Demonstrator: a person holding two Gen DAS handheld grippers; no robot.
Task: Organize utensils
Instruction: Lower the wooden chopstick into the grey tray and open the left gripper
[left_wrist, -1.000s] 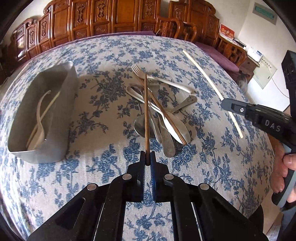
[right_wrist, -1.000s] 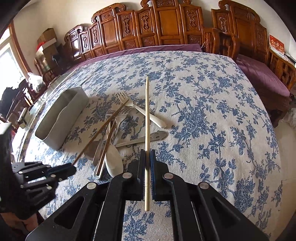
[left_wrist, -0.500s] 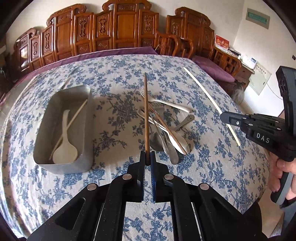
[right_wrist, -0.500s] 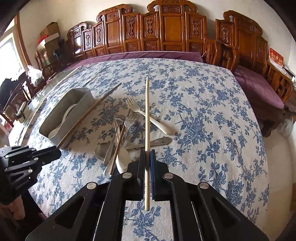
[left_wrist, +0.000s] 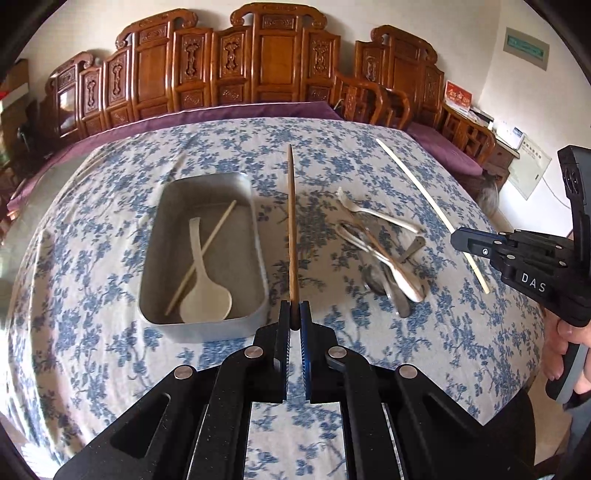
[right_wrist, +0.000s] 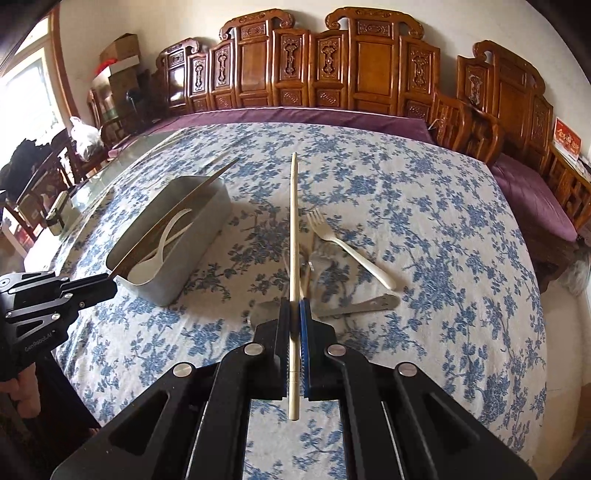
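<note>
Protruding forward from between the clamped jaws of the left gripper (left_wrist: 294, 314), a brown wooden chopstick (left_wrist: 292, 229) is being held at its near end, hanging just right of the metal tray (left_wrist: 258, 236). Passing through the closed jaws of the right gripper (right_wrist: 294, 314), a pale chopstick (right_wrist: 294, 236) is being pinched with its butt end sticking out behind the pads. Lying in the tray: a white spoon (left_wrist: 204, 291) and one light chopstick (left_wrist: 203, 254). Resting loose on the floral tablecloth (left_wrist: 110, 369): a white fork (right_wrist: 347, 251) and mixed metal cutlery (left_wrist: 384, 262).
</note>
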